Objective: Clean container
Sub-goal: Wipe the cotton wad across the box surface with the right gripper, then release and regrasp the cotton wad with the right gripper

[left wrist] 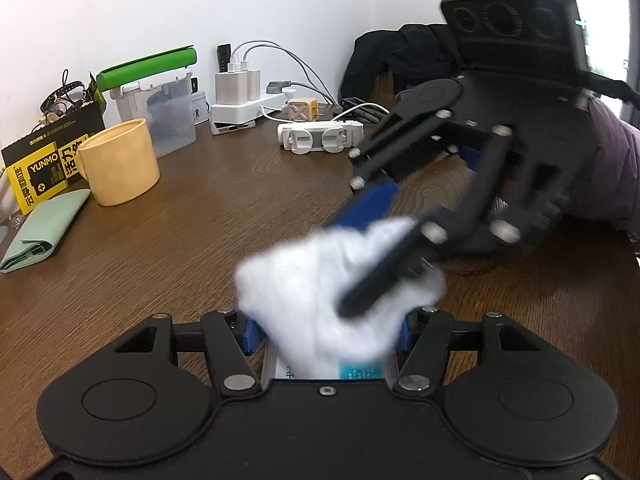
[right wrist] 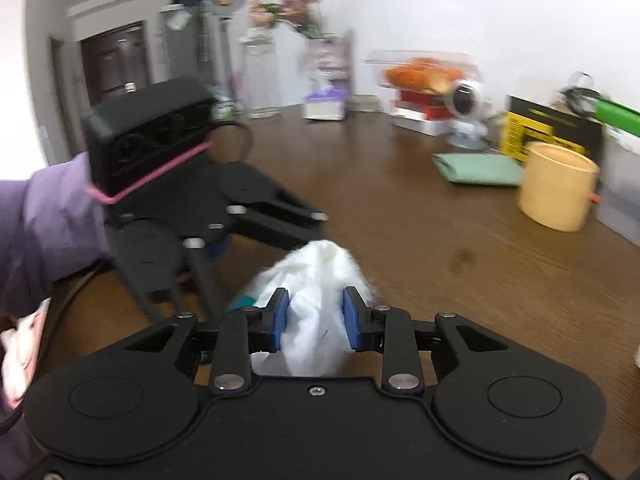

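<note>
Right gripper (right wrist: 316,320) clenched on a fluffy white tissue (right wrist: 316,280); left gripper (left wrist: 326,334) pinching the white tissue pack (left wrist: 320,368) it's being tugged from; wiping that yellow cylindrical cup (right wrist: 558,184) ahead-right looks next.

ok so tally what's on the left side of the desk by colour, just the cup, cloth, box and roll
yellow: 1, the cup
pale green: 1, the folded cloth
bright green: 1, the roll
black and yellow: 1, the box
total: 4
</note>
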`<state>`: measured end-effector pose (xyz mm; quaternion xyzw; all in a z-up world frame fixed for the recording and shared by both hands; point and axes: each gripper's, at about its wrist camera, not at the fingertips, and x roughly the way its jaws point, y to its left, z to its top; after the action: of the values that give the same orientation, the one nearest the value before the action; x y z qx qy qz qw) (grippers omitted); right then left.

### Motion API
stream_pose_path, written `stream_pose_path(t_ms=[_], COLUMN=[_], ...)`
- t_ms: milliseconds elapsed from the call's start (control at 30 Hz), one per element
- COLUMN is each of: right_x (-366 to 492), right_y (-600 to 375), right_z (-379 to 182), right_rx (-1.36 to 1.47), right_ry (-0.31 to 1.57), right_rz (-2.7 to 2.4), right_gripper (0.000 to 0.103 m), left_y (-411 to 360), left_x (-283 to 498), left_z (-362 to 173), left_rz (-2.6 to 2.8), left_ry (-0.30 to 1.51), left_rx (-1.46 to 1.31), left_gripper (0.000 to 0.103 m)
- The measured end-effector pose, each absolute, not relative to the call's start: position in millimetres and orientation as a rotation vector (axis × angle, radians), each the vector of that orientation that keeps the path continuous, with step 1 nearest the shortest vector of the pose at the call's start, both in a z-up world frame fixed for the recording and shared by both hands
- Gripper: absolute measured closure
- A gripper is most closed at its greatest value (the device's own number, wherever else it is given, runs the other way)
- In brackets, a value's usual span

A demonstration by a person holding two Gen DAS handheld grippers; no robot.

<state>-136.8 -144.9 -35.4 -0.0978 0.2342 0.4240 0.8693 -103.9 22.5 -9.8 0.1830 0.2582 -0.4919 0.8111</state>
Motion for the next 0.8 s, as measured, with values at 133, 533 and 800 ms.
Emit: stream_pose_path(t_ms=[133, 533, 800], right_x=[-125.4, -133.0, -130.4], right_y=[-160.0, -146.6, -148.8], right_z=[-35.6, -44.6, -43.8], right_rx=[-0.186, -0.142, -0.131], right_ry=[0.497, 0.535, 0.515], right_rz=[0.731, 0.894, 0.867], right_gripper=[0.073, 0.071, 0.071], left_y=[22.6, 22.4, 18.9], left_x=[-103.3, -108.4, -124.7], left_z=[-9.7, -8.0, 4.5], left_rz=[-1.052, -1.031, -0.964], left_ry=[0.554, 0.542, 0.578], left_rx=[0.388, 0.431, 0.532], left_gripper=[0.044, 0.024, 0.011])
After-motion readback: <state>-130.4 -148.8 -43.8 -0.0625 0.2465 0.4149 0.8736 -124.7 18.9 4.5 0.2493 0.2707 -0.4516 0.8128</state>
